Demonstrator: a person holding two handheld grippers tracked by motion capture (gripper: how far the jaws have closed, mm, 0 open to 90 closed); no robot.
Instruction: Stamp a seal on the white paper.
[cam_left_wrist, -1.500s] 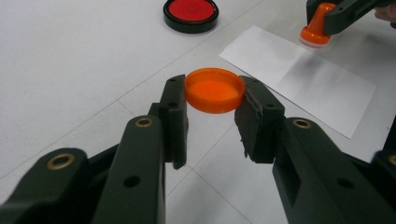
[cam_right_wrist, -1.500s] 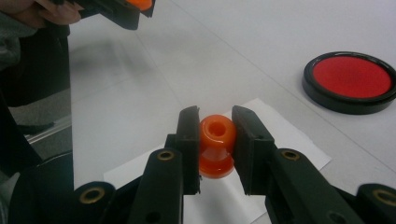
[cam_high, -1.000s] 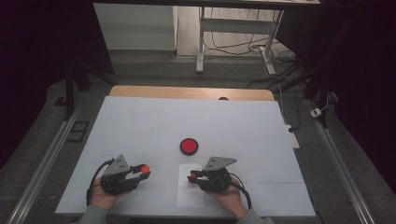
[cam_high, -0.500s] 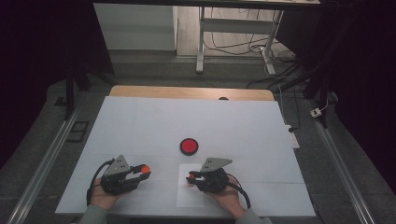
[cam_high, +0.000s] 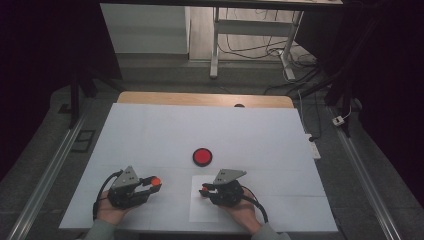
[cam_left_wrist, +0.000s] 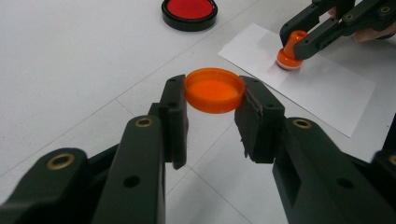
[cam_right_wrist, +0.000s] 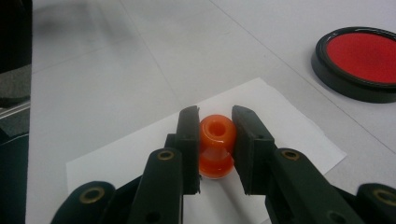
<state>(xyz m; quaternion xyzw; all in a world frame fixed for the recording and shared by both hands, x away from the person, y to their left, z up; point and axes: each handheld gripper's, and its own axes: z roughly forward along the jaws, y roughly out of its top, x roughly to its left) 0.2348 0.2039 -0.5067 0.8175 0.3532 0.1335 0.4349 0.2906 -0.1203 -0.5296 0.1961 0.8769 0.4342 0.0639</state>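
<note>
White table (cam_high: 150, 135), high view: my left gripper (cam_high: 150, 182) and right gripper (cam_high: 205, 190) near its front edge, red ink pad (cam_high: 202, 156) beyond.
Left gripper view: jaws clamp orange cap (cam_left_wrist: 214, 90).
Right gripper view: jaws pinch orange stamp (cam_right_wrist: 216, 145) upright on paper sheet (cam_right_wrist: 140, 154).

Lab-like test room, white-covered table (cam_high: 150, 130), floor rails (cam_high: 45, 175), loose cables (cam_high: 260, 47) (dim surroundings)

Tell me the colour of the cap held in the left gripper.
Orange. The cap shows best in the left gripper view, clamped between the black jaws.
</note>
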